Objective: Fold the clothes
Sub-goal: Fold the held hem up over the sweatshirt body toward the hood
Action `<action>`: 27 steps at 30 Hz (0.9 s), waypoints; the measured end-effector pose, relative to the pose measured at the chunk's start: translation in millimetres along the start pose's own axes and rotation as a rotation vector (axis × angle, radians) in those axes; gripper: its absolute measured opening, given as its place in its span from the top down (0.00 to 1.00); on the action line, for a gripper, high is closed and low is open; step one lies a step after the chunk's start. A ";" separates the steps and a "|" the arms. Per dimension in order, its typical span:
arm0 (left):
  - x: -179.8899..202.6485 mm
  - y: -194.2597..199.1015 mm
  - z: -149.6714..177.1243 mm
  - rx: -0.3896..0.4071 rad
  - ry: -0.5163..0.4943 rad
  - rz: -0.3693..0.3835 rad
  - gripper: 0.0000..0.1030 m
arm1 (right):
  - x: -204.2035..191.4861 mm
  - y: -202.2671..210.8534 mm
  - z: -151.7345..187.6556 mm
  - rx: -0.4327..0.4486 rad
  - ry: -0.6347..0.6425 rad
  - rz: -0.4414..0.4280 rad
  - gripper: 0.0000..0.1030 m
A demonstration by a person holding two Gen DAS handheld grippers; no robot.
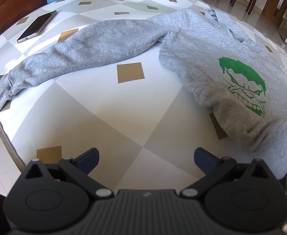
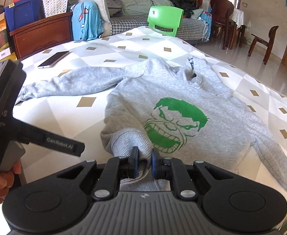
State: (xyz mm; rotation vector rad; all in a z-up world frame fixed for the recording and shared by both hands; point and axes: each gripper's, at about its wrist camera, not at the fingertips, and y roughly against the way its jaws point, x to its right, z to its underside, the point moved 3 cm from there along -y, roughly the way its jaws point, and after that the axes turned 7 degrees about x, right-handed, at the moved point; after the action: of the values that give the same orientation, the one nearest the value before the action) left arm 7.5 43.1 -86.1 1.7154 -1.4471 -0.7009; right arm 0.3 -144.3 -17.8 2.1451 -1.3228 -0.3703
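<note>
On the bed: my whole work area, taken here from the biggest thing down to the smallest.
Bed (image 2: 163, 45): a flat top under a sheet of grey and white diamonds; I judge it was picked because it gives room to spread a garment out.
Sweatshirt (image 2: 174, 90): grey, lying front up on the bed with the neck away from me, so the green face print (image 2: 174, 125) shows. It is mostly flat and not yet folded.
Left sleeve of it (image 1: 88, 45): stretched out flat to the side, its cuff near the bed edge, untouched.
Other sleeve (image 2: 271, 141): running down the opposite side toward me, also flat.
Bottom hem (image 2: 131, 139): bunched and raised off the sheet at the near corner, because I have it pinched.
Right gripper (image 2: 144, 163): clenched on that ribbed hem, cloth visible between the pads. I judge this grip is for carrying the bottom edge up over the chest.
Left gripper (image 1: 146, 160): jaws released and wide, nothing between them, hanging over bare sheet beside the hem; likely waiting to take the opposite corner.
Hand (image 2: 0, 178): wrapped round the left gripper's handle.
Phone (image 1: 37, 26): lying on the far side of the bed, well apart from the sweatshirt and clear of the fold.
</note>
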 end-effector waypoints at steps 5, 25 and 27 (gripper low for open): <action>16.8 -2.1 -9.1 -0.010 -0.040 0.016 0.00 | 34.7 -5.3 -21.6 0.012 -0.003 0.033 0.89; 90.3 -43.2 -79.0 -0.030 -0.233 0.054 0.00 | 115.9 -21.4 -24.1 0.017 -0.092 0.013 0.59; 90.7 -48.5 -80.0 -0.051 -0.184 0.075 0.00 | 99.3 -18.9 -18.9 0.007 -0.017 -0.051 0.57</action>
State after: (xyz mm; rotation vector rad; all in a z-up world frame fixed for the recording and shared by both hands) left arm 117.4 -26.3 -76.1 1.5827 -1.5957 -0.8663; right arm 70.1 -219.1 -7.8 2.1892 -1.2820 -0.4061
